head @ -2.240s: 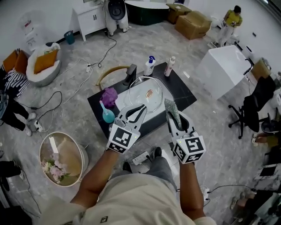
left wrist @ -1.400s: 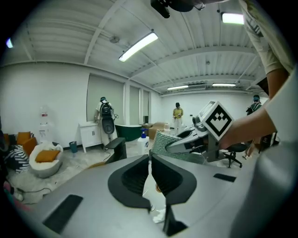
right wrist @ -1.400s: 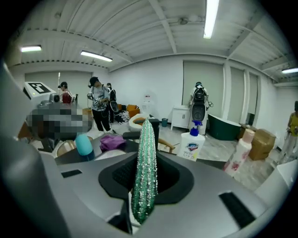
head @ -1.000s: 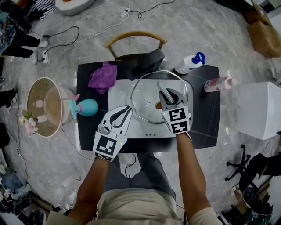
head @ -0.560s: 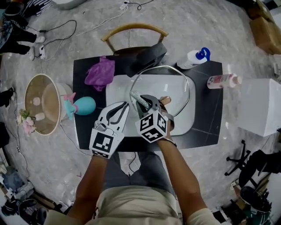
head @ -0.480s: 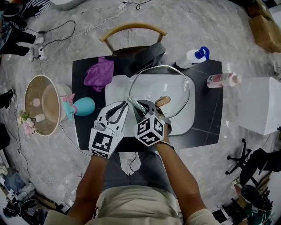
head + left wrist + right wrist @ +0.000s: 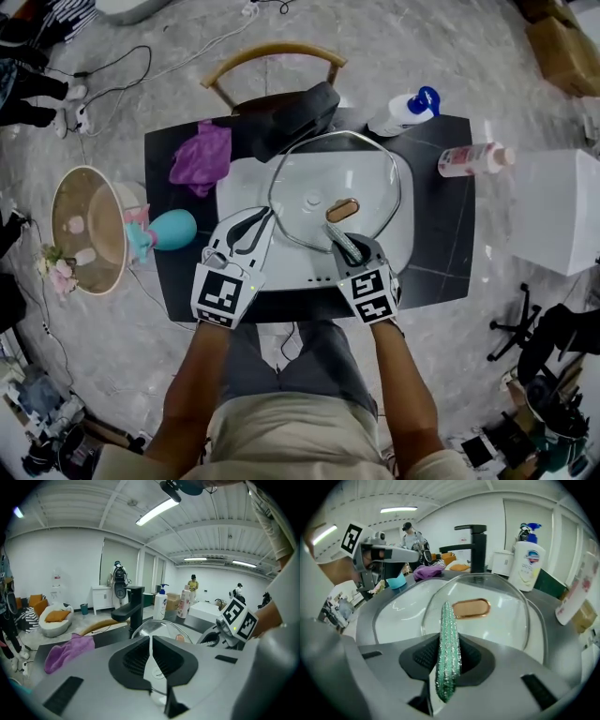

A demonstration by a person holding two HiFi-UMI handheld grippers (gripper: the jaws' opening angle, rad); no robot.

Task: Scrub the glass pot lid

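one glass lid [image 7: 309, 178] in left hand-held gripper [image 7: 259, 218]; right [image 7: 351, 253] holds scrubber [image 7: 447, 644].

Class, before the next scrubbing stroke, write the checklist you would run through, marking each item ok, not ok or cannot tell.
1. Green scrubber clamped in right gripper: ok.
2. Left gripper shut on glass lid at its rim: ok.
3. Lid resting over white sink: ok.
4. Scrubber touching the glass: cannot tell.
5. Faucet apart from both grippers: ok.
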